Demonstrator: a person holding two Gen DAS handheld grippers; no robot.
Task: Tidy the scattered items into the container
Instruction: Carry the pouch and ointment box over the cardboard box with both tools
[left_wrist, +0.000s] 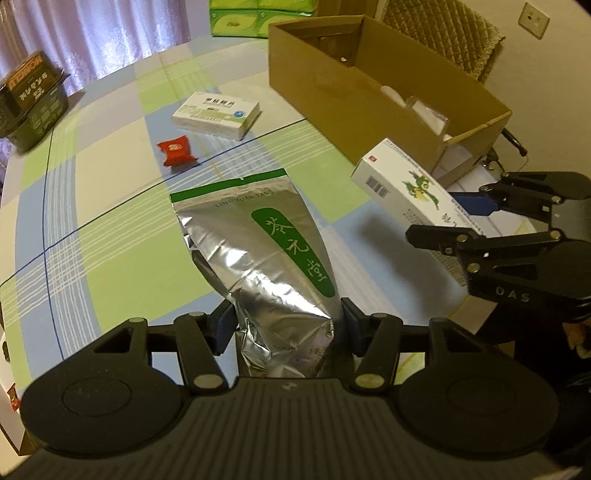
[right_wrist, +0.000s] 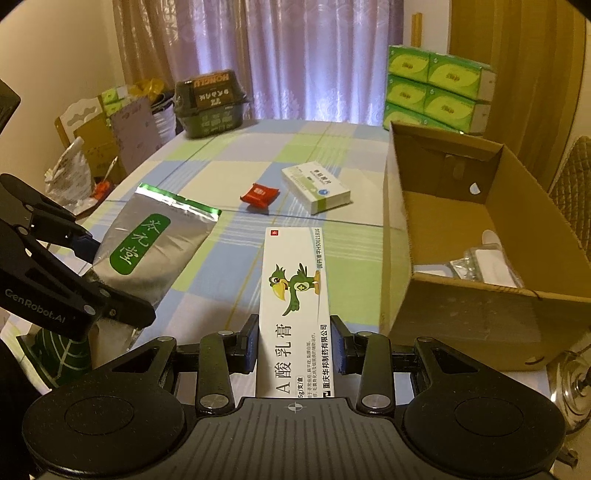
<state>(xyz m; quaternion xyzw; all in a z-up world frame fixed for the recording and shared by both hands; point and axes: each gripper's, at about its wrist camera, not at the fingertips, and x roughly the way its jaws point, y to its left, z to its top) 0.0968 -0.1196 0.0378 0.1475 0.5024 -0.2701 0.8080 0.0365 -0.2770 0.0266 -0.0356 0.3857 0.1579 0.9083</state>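
Foil pouch (left_wrist: 255, 254), silver with green label: clamped at its crumpled lower end by the left gripper (left_wrist: 286, 328), lifted above the table (left_wrist: 110, 240); judged liable to slip or sag free. White ointment carton (right_wrist: 295, 314): pinched between the right gripper (right_wrist: 294, 343) pads, near the cardboard box (right_wrist: 461, 321); might catch its wall. Red sachet (right_wrist: 259, 194) and medicine box (right_wrist: 316, 188) lay uncollected

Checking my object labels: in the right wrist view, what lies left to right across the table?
Silver foil pouch → red sachet → white-and-green medicine box → cardboard box.
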